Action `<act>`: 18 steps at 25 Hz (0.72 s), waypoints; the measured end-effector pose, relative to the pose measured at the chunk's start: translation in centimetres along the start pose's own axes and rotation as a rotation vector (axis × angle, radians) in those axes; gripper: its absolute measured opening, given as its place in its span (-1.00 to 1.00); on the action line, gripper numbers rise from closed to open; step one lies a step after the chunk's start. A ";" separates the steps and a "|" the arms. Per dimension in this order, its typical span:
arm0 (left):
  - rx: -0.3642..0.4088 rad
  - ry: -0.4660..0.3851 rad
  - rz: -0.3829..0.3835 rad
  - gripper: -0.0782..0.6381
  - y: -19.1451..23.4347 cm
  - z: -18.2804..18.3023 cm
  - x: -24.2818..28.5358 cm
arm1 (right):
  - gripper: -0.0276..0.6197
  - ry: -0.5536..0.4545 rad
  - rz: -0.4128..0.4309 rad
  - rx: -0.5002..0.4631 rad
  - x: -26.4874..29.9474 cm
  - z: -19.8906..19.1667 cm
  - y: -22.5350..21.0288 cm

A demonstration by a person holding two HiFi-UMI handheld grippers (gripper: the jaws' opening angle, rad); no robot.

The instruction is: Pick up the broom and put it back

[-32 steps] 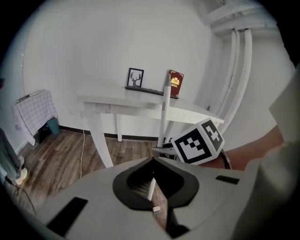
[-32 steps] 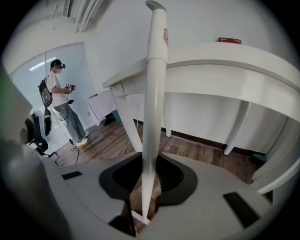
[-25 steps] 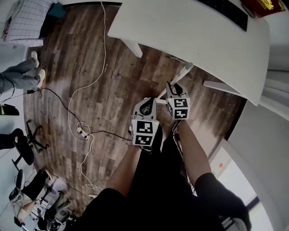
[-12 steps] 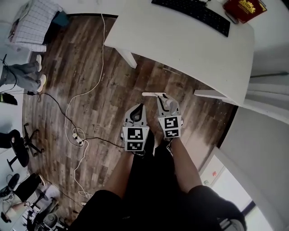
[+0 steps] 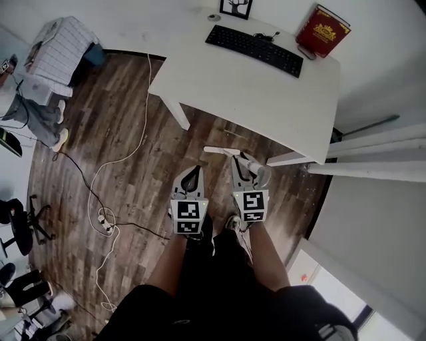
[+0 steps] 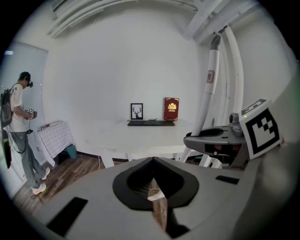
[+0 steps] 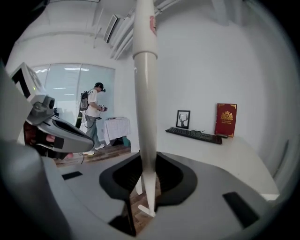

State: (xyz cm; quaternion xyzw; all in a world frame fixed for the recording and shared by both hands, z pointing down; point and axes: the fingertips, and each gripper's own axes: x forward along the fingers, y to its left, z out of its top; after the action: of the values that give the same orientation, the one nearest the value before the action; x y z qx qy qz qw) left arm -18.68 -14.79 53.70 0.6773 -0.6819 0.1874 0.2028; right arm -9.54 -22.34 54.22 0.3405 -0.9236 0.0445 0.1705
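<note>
The broom has a long white handle [image 7: 144, 93] that stands upright between the jaws of my right gripper [image 7: 147, 158], which is shut on it. In the head view the right gripper [image 5: 239, 160] holds it in front of the person's legs, and the broom's white lower end [image 5: 219, 151] shows just past the jaws above the wood floor. My left gripper [image 5: 192, 170] hangs beside it on the left, jaws together and empty. From the left gripper view [image 6: 153, 161] the handle [image 6: 209, 89] rises to the right, clear of these jaws.
A white desk [image 5: 266, 93] stands ahead with a keyboard [image 5: 253, 45], a red book [image 5: 324, 32] and a small picture frame [image 5: 235, 8]. White poles [image 5: 373, 160] lean at the right wall. Cables [image 5: 110, 160] trail over the floor on the left, near a person [image 5: 36, 116].
Both grippers have risen and come closer to the body. The broom has swung from slanting towards the desk to nearly upright. The view has tipped up, showing the desk top.
</note>
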 end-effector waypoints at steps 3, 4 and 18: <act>0.020 -0.042 -0.005 -0.77 -1.8 1.9 -1.1 | -0.61 -0.016 0.001 0.005 -2.6 1.3 -0.2; 0.027 -0.059 -0.008 -0.77 -2.5 2.6 -1.3 | -0.61 -0.021 0.001 0.005 -3.4 1.5 -0.3; 0.067 -0.216 -0.038 -0.78 -10.1 7.6 -7.3 | -0.61 -0.136 0.038 0.065 -15.6 6.2 -1.8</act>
State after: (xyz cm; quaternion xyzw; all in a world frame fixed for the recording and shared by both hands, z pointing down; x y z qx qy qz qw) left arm -8.77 -12.72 43.21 0.7129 -0.6801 0.1321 0.1087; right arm 0.91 -15.37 42.98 0.3304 -0.9374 0.0546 0.0952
